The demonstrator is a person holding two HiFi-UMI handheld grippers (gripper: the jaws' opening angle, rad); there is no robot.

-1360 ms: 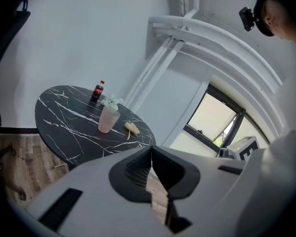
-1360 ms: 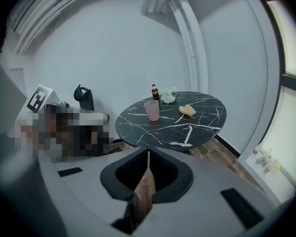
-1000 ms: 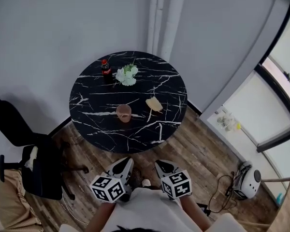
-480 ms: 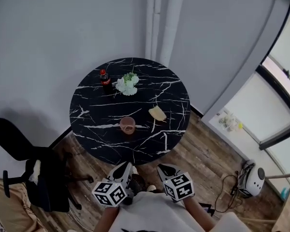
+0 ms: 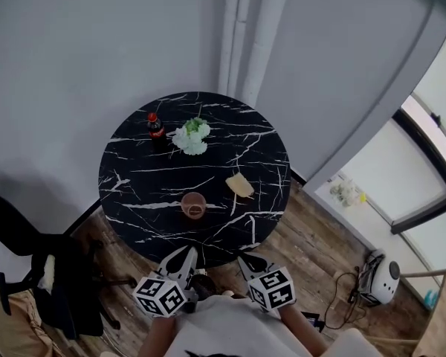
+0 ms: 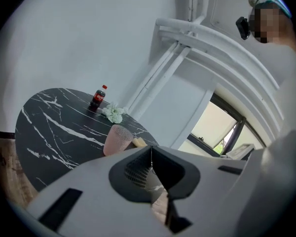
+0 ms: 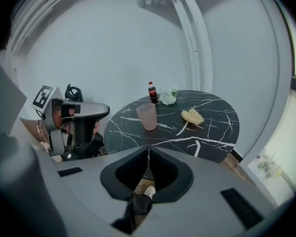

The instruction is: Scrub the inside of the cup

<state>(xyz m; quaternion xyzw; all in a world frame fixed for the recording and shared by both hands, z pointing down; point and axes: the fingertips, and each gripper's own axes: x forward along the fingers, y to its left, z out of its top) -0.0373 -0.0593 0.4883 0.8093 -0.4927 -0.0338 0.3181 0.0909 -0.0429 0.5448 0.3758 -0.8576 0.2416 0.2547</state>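
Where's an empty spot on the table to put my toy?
The left side, between bottle and cup, is bare. So is the right edge past the sponge. It's crowded at the back, where flowers sit by the bottle.

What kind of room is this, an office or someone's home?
Probably an office corner or break area: a round marble-look table holding a cup and soda bottle, a black office chair beside it, and large windows.

On the round black marble table (image 5: 134, 192), a cola bottle (image 5: 155, 126) stood at eleven o'clock, white flowers (image 5: 191, 137) just beside it at twelve, and a black chair (image 5: 52, 274) stood on the floor at eight o'clock.
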